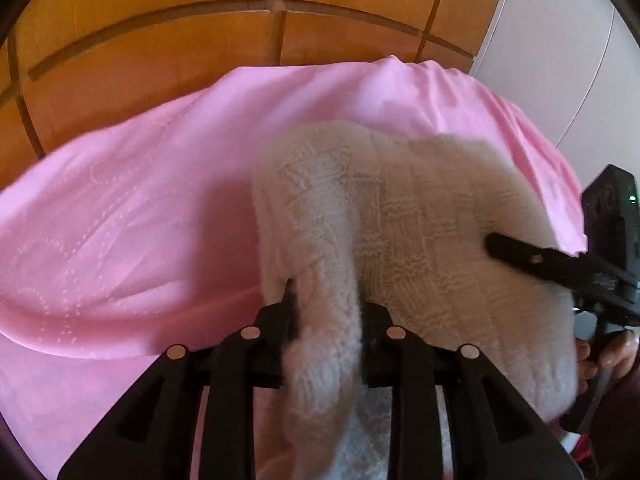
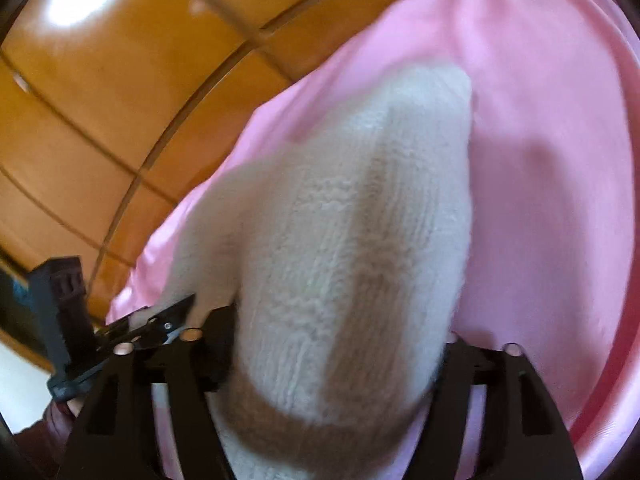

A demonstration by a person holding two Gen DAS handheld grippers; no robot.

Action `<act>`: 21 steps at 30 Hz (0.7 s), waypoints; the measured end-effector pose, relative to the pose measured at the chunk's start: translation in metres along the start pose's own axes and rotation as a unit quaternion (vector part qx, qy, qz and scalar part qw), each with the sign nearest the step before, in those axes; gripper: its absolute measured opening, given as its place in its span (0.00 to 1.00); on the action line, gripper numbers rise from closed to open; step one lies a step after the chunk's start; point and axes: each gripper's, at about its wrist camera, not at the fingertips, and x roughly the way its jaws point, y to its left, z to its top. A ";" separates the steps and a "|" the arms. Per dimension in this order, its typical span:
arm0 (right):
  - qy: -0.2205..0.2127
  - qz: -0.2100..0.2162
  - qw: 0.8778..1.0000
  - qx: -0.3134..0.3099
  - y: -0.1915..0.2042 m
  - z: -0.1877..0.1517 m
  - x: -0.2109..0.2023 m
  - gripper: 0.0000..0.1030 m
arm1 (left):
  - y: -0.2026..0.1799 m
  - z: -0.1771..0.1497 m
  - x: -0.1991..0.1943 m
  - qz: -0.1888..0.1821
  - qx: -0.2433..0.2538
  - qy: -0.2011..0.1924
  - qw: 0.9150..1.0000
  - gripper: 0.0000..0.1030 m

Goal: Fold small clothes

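Pink, smooth and faintly stitched with dotted curves, the bed sheet [image 1: 132, 216] is the biggest thing under me, lying in soft ridges in front of glossy orange-brown wooden panels [image 1: 160, 52] crossed by dark grooves. A pale wall [image 1: 560, 60] shows at the far right of my left view.

Across the sheet is the cream knitted garment [image 1: 400, 208], thick, fuzzy and ribbed, with patches of cable or basket stitch. It is raised off the sheet where I hold it and bulges in a rounded hump between my two hands; its far edge droops toward the sheet.

My left fingers [image 1: 326, 312] are pinching a thick roll of the knit at its near edge. My right fingers [image 2: 340, 360] are also clamped on the knit, which swells out between them; from the left view one right finger [image 1: 520, 252] presses into the wool at the side.

I judge this to be mid-fold: both edges gripped, the piece lifted, the fold not yet laid. Next calls for carrying both grips together over the rest of the garment, keeping the edge level so the bulky wool does not bunch, then lowering it flat before letting go. Motion blur hides finer detail.
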 end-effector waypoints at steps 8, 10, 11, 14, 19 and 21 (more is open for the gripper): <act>-0.068 -0.132 0.986 -0.076 0.047 0.003 -0.050 0.81 | 0.002 -0.003 -0.037 0.030 -0.005 -0.055 0.998 0.25; -0.095 -0.169 0.974 -0.113 0.067 0.000 -0.070 0.71 | 0.000 -0.005 -0.047 0.041 -0.006 -0.080 0.996 0.24; -0.104 -0.180 0.969 -0.130 0.080 -0.005 -0.076 0.65 | 0.000 -0.006 -0.051 0.046 -0.010 -0.092 0.995 0.24; -0.104 -0.225 0.951 -0.182 0.105 -0.025 -0.073 0.51 | 0.002 -0.012 -0.045 0.061 -0.011 -0.083 0.995 0.24; -0.073 -0.293 0.930 -0.208 0.098 -0.070 -0.022 0.47 | 0.004 -0.018 -0.019 0.073 -0.005 -0.057 0.996 0.25; -0.086 -0.310 0.924 -0.206 0.102 -0.071 -0.022 0.47 | 0.008 -0.016 -0.021 0.066 -0.020 -0.055 0.996 0.25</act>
